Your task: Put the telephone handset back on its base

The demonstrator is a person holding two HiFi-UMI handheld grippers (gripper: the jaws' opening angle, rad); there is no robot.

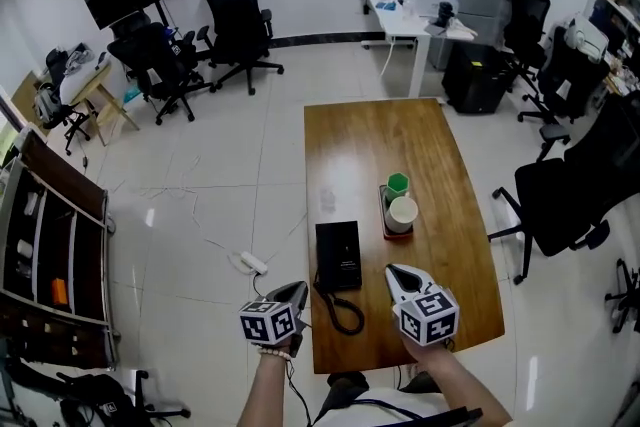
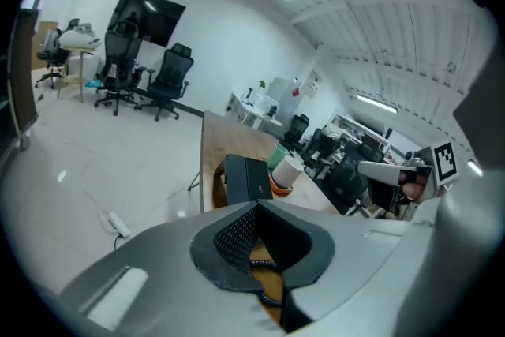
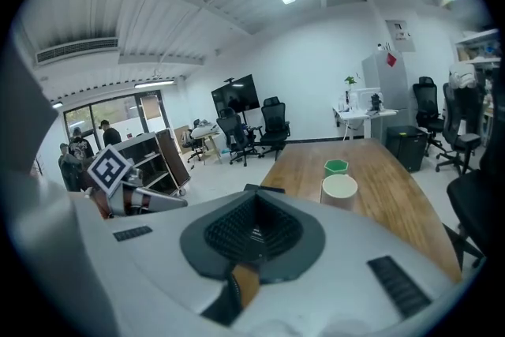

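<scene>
Grey jaws are shut together on both the left gripper (image 1: 300, 288) and the right gripper (image 1: 393, 269), with nothing held between them. One black telephone (image 1: 338, 255) lies just ahead, between the two, near the desk's (image 1: 440, 145) left edge, its handset seemingly on the base. Its coiled cord (image 1: 345, 315) is looped toward the near edge. Two cups, one white (image 1: 403, 212) and one green (image 1: 398, 183), stand on one small tray (image 1: 384, 218); their contents cannot be seen. Open wood stretches beyond to the far edge.

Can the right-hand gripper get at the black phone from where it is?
Probably yes. The telephone lies close beside the right gripper, with only bare table between them; the cups stand farther off. Its jaws are shut, though.
</scene>
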